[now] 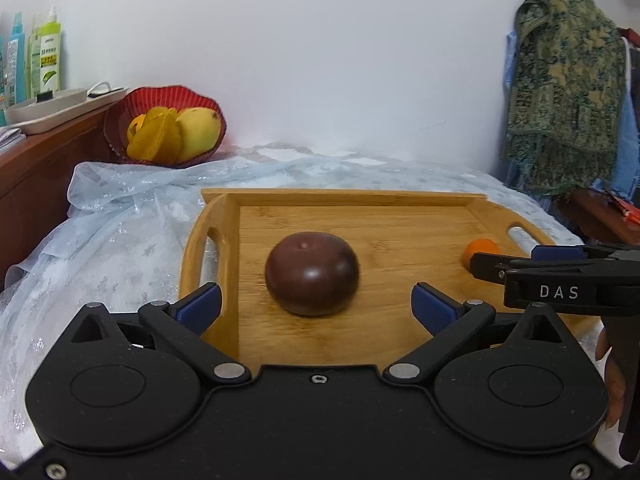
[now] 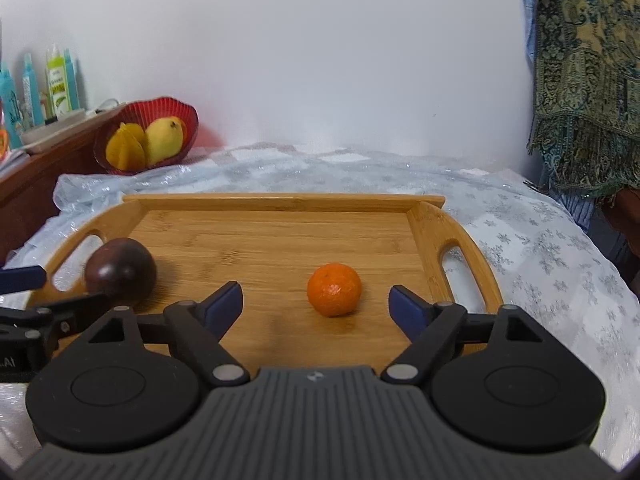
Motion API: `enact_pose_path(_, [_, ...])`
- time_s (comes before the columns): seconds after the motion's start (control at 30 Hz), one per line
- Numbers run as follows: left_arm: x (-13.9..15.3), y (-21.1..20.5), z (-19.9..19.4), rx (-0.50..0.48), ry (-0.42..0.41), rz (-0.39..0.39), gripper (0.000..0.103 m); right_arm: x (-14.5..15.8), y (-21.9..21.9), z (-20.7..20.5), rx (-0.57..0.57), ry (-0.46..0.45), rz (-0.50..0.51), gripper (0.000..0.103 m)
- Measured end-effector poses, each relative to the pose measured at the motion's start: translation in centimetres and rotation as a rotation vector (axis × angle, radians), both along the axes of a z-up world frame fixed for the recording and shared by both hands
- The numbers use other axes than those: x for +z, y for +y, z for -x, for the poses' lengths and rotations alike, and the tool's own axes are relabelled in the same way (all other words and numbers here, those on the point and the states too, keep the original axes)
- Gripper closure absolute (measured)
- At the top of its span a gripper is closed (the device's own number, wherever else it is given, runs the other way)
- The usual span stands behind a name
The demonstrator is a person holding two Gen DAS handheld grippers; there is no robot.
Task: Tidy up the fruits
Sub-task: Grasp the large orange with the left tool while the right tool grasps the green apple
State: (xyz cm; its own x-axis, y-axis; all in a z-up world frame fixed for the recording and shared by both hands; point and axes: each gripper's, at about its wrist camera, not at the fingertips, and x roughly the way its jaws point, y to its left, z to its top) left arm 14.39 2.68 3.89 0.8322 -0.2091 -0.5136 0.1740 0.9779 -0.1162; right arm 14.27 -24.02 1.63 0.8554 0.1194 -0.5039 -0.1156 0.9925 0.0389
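A dark purple round fruit (image 1: 312,274) lies on a wooden tray (image 1: 360,200), just ahead of my open left gripper (image 1: 316,306); its blue pads stand wide on either side, not touching. A small orange tangerine (image 2: 334,289) lies on the tray (image 2: 280,202) between the spread pads of my open right gripper (image 2: 316,302). The purple fruit (image 2: 120,272) shows at the left of the right wrist view. The tangerine (image 1: 480,250) shows partly hidden behind the right gripper in the left wrist view.
A red basket (image 1: 168,96) with a mango and star fruit leans at the back left by the wall. A wooden shelf (image 1: 40,160) with bottles stands at the left. Patterned cloth (image 1: 568,80) hangs at the right. A pale lacy cover (image 2: 540,240) lies under the tray.
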Motion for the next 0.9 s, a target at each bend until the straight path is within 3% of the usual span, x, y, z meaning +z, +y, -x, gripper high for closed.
enact_pose_path(0.3, [0.1, -0.1, 4.9, -0.034, -0.066, -0.005, 0.0, 0.7, -1.0, 5.6, -0.01, -0.143, -0.066, 0.004])
enact_pose_path(0.53, [-0.6, 0.1, 7.6, -0.045, -0.082, -0.01, 0.0, -0.1, -0.6, 10.3, -0.021, -0.232, -0.016, 0.0])
enact_pose_path(0.9, [-1.2, 0.3, 9.2, -0.09, -0.087, 0.058, 0.0, -1.9, 0.4, 15.0, -0.051, -0.25, 0.026, 0.0])
